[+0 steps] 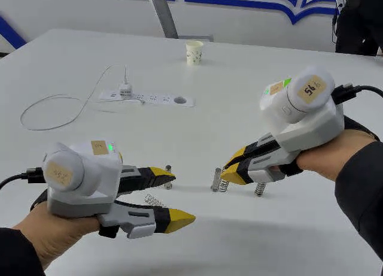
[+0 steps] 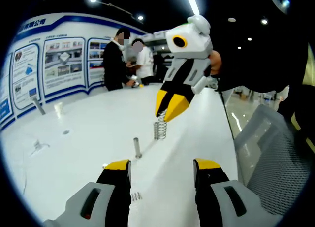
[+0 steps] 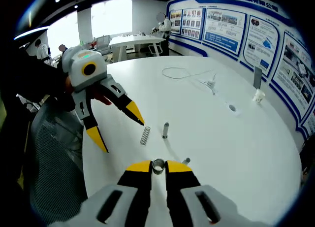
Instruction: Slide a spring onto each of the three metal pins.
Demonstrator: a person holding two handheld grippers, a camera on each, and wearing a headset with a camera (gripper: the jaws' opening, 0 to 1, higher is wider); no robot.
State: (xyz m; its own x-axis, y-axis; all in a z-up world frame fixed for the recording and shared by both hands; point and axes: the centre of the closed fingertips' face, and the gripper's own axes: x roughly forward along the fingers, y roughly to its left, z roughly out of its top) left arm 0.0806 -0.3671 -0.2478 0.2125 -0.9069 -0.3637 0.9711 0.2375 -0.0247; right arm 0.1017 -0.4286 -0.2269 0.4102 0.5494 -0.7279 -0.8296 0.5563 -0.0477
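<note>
Right yellow-tipped two-jaw gripper (image 1: 226,175), jaws closed to a narrow gap, pinches a small coiled steel spring (image 1: 223,185) upright just beside a bare short metal pin (image 1: 216,179) on the white workbench (image 1: 119,54); another pin (image 1: 260,189), already wearing a spring, stands near, below the gripper's body. Left gripper (image 1: 182,197), jaws spread wide and empty, hovers over a loose spring (image 1: 154,200) lying between them, with a third bare pin (image 1: 168,176) just beside its farther tip.

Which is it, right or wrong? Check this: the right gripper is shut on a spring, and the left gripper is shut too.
Wrong in one respect: the left gripper is open, its jaws spread wide in the left gripper view, a loose spring lying between them. The right gripper is indeed shut on a spring.
</note>
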